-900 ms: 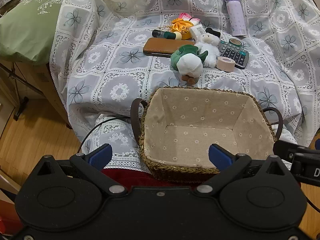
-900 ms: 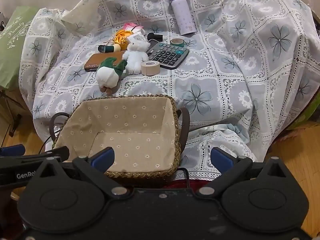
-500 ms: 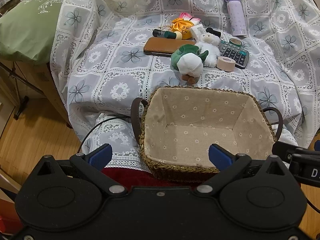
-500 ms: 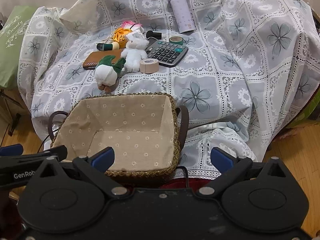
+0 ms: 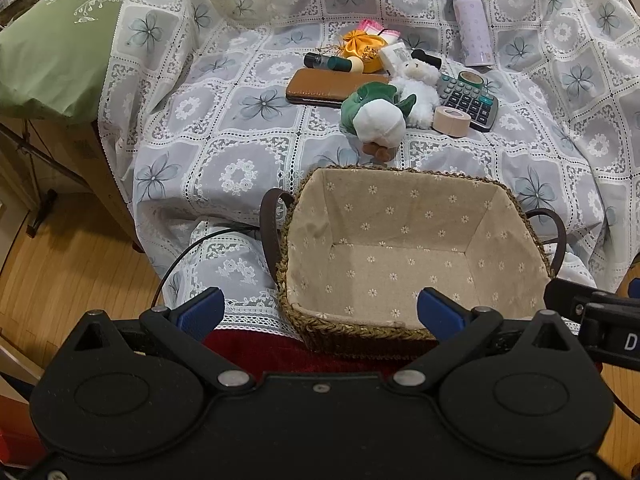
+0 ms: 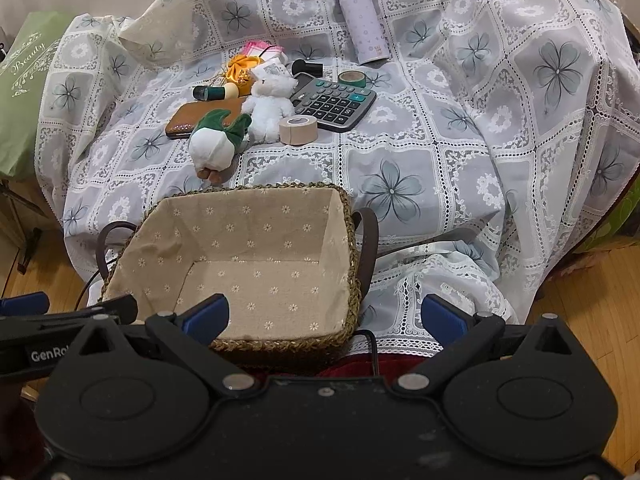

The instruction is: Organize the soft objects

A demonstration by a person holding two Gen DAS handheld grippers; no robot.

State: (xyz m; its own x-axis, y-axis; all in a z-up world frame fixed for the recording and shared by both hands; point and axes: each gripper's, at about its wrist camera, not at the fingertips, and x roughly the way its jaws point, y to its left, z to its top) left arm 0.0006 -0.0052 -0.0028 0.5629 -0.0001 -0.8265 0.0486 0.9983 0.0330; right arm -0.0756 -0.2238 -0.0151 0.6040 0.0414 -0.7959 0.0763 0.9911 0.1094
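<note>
Both grippers are held at the near edge of the scene, above the near rim of the woven basket (image 5: 404, 332). The left gripper (image 5: 320, 312) has its blue-tipped fingers spread wide and holds nothing. The right gripper (image 6: 324, 316) is likewise spread wide and holds nothing.

The basket has a floral fabric lining and contains no objects. It rests on the lace tablecloth (image 6: 460, 152).

The soft objects lie beyond the far rim of the basket, well apart from both grippers. The green-and-white plush (image 5: 374, 120) lies nearest the basket. The white fluffy plush (image 5: 420, 88) touches it on the far right side.

A tape roll (image 5: 451, 121), calculator (image 5: 472, 100), brown wallet (image 5: 328, 88) and purple bottle (image 5: 471, 24) lie around the plush items.
</note>
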